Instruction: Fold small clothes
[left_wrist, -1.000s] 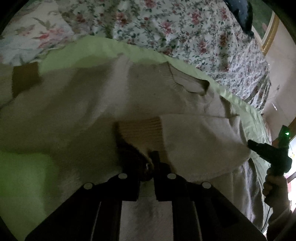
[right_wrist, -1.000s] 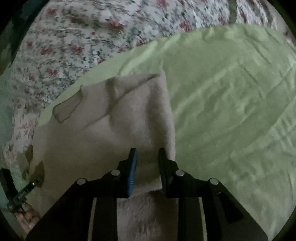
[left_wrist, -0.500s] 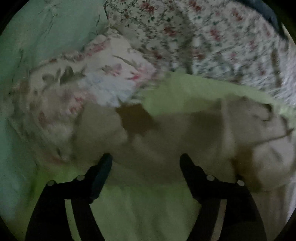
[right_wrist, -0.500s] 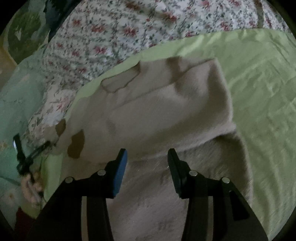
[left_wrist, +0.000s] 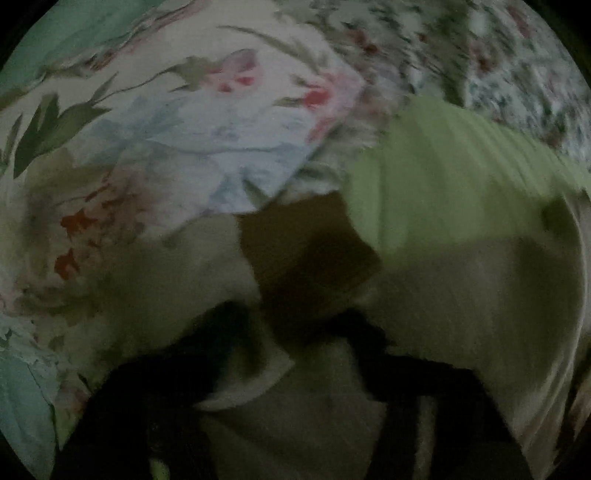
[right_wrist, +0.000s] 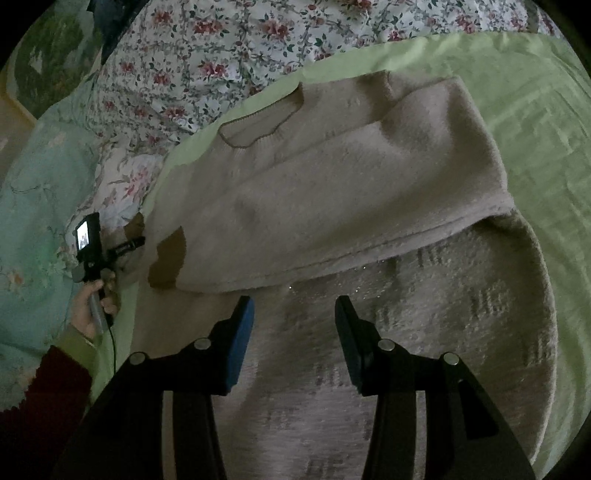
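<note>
Blurred: left gripper (left_wrist: 295, 332) spread around brown cuff (left_wrist: 306, 254) of beige sweater (left_wrist: 461, 295), on green sheet (left_wrist: 436, 177), beside floral pillow (left_wrist: 192, 129).

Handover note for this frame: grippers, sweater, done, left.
Right gripper: open, empty, hovering over the lower body of the sweater.
Left gripper: view dark and blurred; it reaches toward the brown cuff at the left edge, open or shut cannot be told.
Sweater lies on the green sheet, neckline toward the floral quilt.
Done: right side and one sleeve folded across the body.
Left: fold the left sleeve in, then fold the hem up.
</note>
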